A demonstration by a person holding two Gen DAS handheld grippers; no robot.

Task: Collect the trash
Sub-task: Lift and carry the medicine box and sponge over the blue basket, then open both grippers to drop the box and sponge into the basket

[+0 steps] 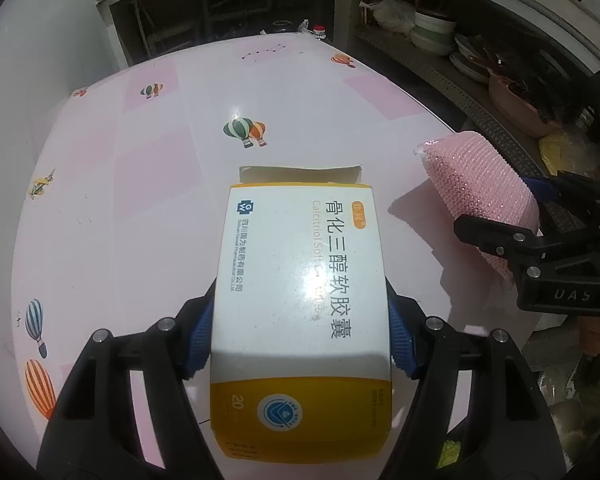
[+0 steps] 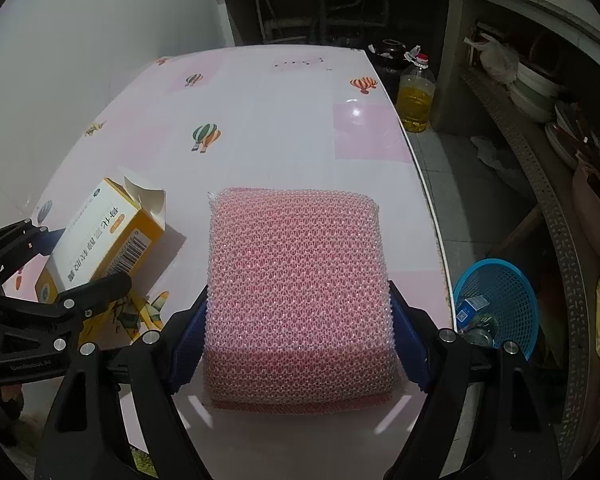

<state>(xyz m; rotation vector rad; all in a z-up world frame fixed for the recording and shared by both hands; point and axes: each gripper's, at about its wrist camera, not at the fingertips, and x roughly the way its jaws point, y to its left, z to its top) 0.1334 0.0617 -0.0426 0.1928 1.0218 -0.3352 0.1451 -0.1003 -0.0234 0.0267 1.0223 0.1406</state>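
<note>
A: What is the left hand-held gripper (image 1: 300, 336) doing?

B: It is clasping the white and yellow medicine box (image 1: 300, 300) by its two long sides, the blue pads (image 1: 201, 340) pressing on the card. The box is pointing away over the counter (image 1: 140, 184), its end flap standing open at the far end.

A: And the right hand-held gripper (image 2: 300, 340)?

B: It is gripping the pink mesh sponge (image 2: 296, 292) from both sides, the sponge filling the gap between the fingers (image 2: 188, 344). It is sitting just to the right of the box, near the counter's right edge.

A: Is anything lying beyond that edge?

B: A blue mesh basket (image 2: 504, 300) is standing on the floor just beside the counter, holding a few small packets. Farther back, a bottle of yellow oil (image 2: 415, 96) is standing by the counter's far corner.
</note>
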